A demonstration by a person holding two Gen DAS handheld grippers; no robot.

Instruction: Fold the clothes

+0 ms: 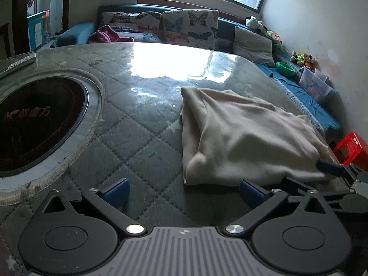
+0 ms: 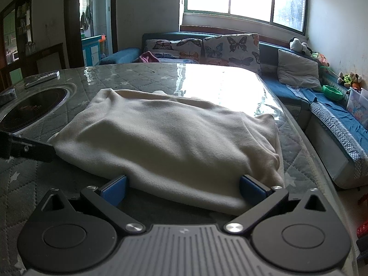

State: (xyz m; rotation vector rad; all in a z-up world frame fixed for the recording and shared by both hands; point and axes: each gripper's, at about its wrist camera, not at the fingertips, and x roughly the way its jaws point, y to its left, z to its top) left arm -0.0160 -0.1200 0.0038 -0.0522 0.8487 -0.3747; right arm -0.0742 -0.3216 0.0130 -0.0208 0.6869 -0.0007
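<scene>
Both grippers' jaws stand apart, empty. The left gripper (image 1: pixel 184 192) sits beside the cream garment (image 1: pixel 241 138) (already bundled). The right gripper (image 2: pixel 184 189) faces its near edge, probably lining up a grasp.

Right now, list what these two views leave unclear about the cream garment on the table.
- Cream garment, both views: what type it is; folded over itself, sleeves and collar hidden.
- Its far edge, right wrist view: washed out by window glare on the table.
- Its near right corner, left wrist view: covered by the right gripper.
- Right gripper, right wrist view: jaws wide, the hem between them; touching or not is unclear.
</scene>
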